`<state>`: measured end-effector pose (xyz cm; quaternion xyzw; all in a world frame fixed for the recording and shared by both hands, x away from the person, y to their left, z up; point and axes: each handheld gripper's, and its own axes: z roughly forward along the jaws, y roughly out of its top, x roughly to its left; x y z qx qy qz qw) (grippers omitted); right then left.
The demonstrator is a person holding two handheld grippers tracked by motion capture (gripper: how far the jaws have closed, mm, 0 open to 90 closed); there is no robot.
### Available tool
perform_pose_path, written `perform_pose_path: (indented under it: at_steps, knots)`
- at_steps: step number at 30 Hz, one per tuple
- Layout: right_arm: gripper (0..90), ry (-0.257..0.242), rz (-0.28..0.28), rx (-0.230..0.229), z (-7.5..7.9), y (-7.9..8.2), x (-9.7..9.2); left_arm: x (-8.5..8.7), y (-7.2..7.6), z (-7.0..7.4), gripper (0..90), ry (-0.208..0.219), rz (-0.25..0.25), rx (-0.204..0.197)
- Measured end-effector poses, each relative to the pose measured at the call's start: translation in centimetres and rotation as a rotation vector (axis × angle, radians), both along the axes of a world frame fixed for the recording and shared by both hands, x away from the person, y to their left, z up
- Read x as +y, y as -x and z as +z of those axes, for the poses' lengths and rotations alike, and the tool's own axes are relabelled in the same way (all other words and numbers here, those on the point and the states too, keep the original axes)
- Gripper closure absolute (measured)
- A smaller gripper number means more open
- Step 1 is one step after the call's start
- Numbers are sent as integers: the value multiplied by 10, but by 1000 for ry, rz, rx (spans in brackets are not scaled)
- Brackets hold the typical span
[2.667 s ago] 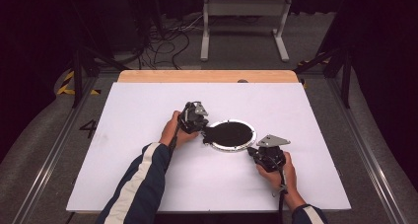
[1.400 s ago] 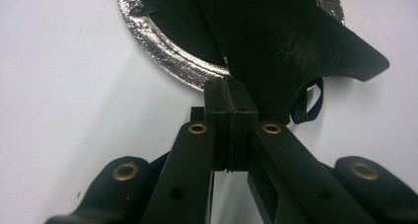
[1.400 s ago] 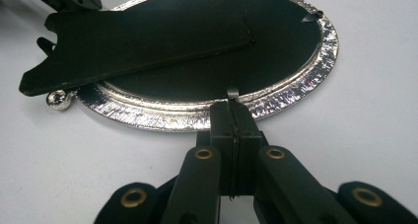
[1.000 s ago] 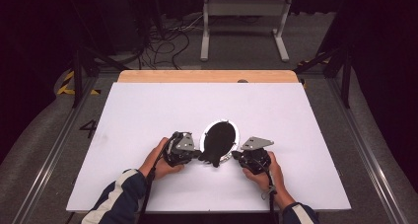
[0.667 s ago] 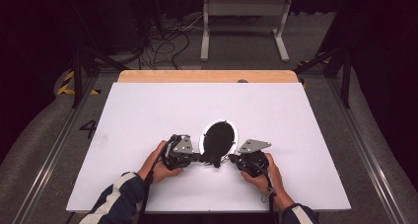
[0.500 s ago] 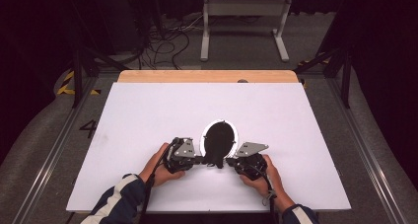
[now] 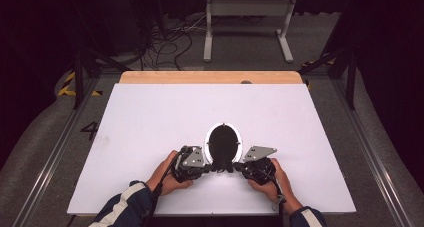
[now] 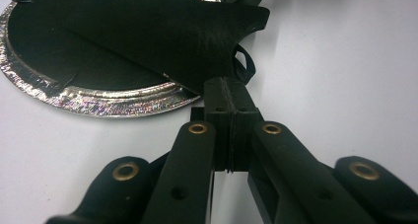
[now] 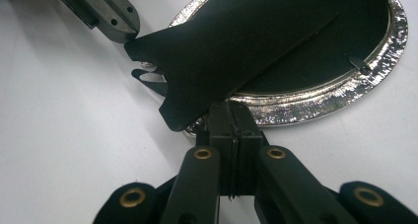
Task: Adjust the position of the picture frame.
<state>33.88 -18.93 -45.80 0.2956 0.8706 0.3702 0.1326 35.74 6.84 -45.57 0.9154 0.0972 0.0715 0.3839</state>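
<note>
Pinching the black stand flap (image 8: 197, 41) from both sides, the left hand-held gripper (image 7: 204, 165) and right hand-held gripper (image 7: 243, 167) are each clenched on a corner of it, just in front of the silver-rimmed oval frame (image 7: 223, 141) lying flat on the white counter (image 7: 150, 117).
</note>
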Motion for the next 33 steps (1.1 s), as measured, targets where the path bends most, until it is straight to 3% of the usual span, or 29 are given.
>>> perform_pose_path:
  at_steps: [9, 18, 25, 29, 32, 33]
  knots:
    - [900, -7, -3, -3, -1, 1, -1, 2, -1, -2, 895, 24, 5, 17]
    - [841, -8, -7, -13, 2, 3, -7, 8, 2, 3, 823, 30, 14, -6]
    - [829, -47, -37, -16, 11, 8, -23, 26, 10, 10, 758, 68, 38, -28]
    - [816, -59, -41, -12, 15, 11, -28, 41, 18, 14, 678, 82, 63, -57]
    - [807, -51, -39, -4, 16, 15, -30, 58, 20, 11, 625, 76, 133, -71]
    - [803, -49, -37, 1, 16, 16, -30, 58, 20, 11, 575, 76, 133, -71]
